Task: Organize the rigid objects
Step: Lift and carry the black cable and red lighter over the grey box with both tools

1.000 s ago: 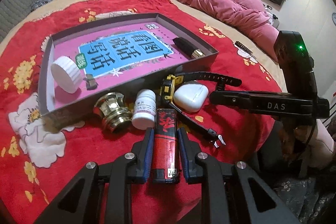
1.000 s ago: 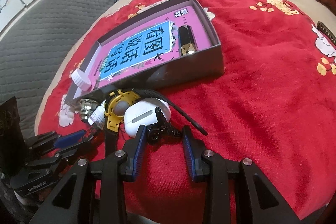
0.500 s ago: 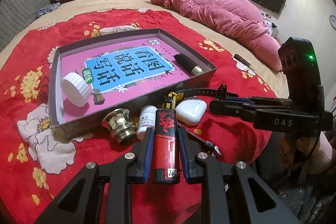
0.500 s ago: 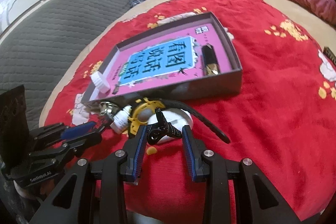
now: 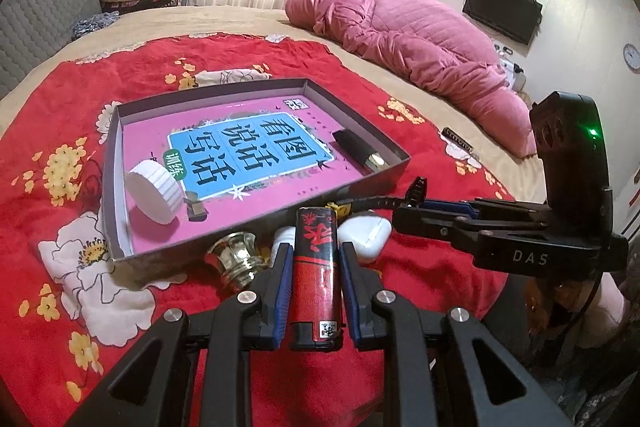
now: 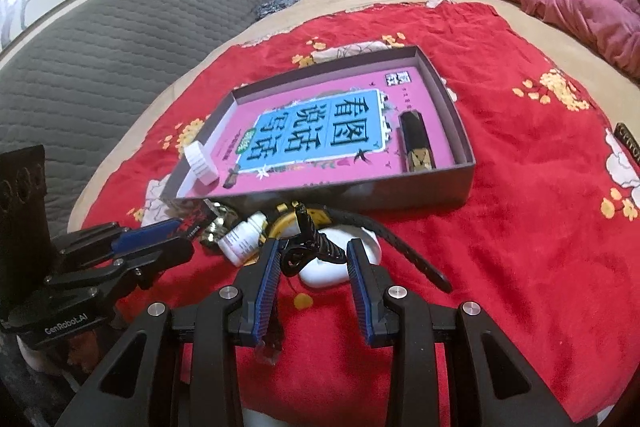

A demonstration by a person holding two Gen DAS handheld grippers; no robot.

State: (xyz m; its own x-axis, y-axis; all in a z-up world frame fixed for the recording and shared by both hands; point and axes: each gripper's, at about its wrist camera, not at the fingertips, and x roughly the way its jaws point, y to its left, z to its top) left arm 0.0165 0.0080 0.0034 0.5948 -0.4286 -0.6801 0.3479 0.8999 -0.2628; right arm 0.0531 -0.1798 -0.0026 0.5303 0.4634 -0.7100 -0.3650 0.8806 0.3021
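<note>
A box [image 5: 394, 169] sits on the blanket [image 5: 60, 107]; in it lie a cap [image 5: 154, 193] at the near left and a tube [image 5: 358, 151] at the right. Just before its near wall — a knob [image 5: 236, 259], a bottle [image 6: 242, 237], a watch [image 6: 360, 227] and a case [image 5: 366, 233].

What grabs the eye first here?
The left gripper is clamped on a red-and-black lighter, front and centre in its own view. Beyond it, a shallow grey box with a pink-and-blue Chinese-lettered liner sits on the red floral blanket, holding a white cap and a black-and-gold tube. The right gripper straddles a black watch strap, jaws apart.
</note>
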